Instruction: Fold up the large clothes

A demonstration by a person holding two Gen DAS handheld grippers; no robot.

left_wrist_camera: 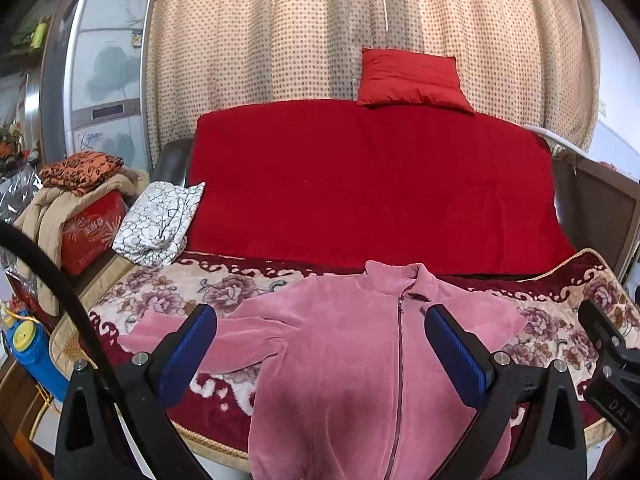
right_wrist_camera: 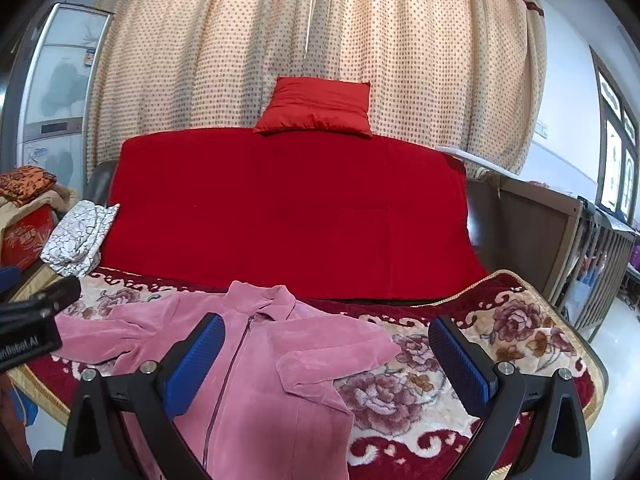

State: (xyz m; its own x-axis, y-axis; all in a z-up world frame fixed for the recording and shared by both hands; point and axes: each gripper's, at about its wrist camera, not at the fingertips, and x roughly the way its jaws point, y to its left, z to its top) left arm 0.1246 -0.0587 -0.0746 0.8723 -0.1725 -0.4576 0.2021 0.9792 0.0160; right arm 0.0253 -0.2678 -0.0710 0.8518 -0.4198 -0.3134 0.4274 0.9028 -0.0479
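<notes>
Left tongs (left_wrist_camera: 320,344) spread apart, empty, above the pink jacket (left_wrist_camera: 340,360). Right tongs (right_wrist_camera: 328,356) likewise apart and empty, over the jacket's right sleeve (right_wrist_camera: 320,364). Jacket lies front up, zipped, flat on the floral blanket (right_wrist_camera: 440,380). Behind the jacket, a red cover (left_wrist_camera: 372,184); farther back, a red pillow (left_wrist_camera: 408,78) against a dotted curtain (left_wrist_camera: 280,32).

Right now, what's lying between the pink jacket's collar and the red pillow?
Only the red blanket spread over the sofa back lies between the pink jacket and the red pillow, clearest in the right wrist view.
</notes>
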